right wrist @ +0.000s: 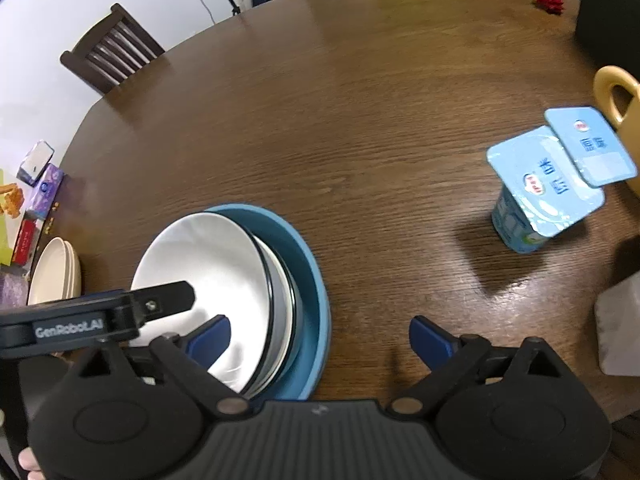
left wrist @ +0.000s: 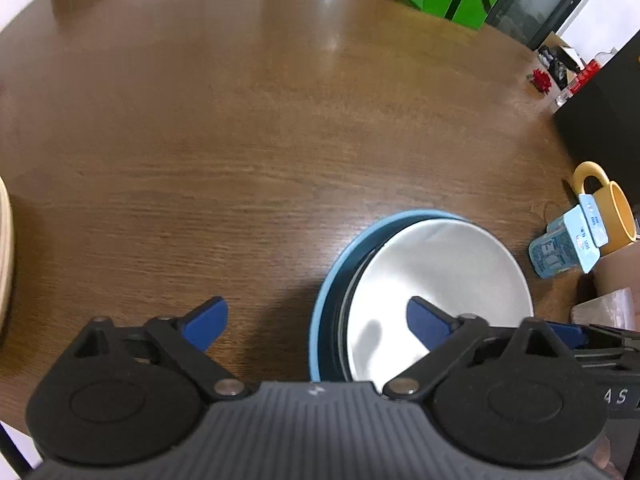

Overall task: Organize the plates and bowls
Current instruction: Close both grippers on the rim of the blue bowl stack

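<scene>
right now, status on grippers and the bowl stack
Left gripper and right gripper open, empty, straddling opposite rims. White bowl nested in blue bowl. Yogurt cups stand clear.

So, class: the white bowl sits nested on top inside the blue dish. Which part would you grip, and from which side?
Grip the white bowl by its rim, from above. It sits tilted in the blue dish, so its edge facing the yogurt cups stands clear, probably leaving room for one finger inside and one outside. Both the left gripper and right gripper hang open over it.
</scene>
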`<state>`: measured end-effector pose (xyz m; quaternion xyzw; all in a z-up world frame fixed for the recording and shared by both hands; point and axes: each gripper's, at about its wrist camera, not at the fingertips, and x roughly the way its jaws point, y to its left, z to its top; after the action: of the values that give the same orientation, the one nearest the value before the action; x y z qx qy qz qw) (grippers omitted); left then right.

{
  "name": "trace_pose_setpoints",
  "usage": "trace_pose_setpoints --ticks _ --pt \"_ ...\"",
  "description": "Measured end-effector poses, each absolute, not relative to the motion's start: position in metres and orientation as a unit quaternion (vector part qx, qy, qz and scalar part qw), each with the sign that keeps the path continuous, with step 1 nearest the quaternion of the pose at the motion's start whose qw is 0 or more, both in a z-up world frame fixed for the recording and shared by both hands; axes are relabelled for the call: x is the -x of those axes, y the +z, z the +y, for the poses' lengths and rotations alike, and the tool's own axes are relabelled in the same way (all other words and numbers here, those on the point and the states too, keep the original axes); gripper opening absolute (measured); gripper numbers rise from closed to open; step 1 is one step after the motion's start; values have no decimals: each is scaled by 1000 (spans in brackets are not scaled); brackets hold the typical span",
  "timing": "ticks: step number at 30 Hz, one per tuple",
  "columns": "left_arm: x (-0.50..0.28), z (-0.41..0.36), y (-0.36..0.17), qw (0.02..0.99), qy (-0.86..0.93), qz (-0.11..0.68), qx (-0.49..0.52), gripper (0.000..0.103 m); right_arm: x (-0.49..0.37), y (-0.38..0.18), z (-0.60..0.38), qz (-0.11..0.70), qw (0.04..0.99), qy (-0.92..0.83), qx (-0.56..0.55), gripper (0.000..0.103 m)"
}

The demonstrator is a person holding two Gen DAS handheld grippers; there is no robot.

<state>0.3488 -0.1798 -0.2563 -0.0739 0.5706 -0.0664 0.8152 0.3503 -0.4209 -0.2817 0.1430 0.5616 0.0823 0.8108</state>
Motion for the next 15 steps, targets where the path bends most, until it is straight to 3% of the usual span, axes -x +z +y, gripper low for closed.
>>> trace_pose_setpoints --ticks 4,9,15 --pt "-352 -182 -266 805 -74 583 83 76 -358 -297 -421 573 800 95 -154 84" --pt "-357 -180 -268 803 -95 581 93 72 -365 -312 -422 574 792 108 -176 78" --pt "-361 -176 -270 794 -119 583 122 60 -372 -325 -424 583 780 108 -201 69"
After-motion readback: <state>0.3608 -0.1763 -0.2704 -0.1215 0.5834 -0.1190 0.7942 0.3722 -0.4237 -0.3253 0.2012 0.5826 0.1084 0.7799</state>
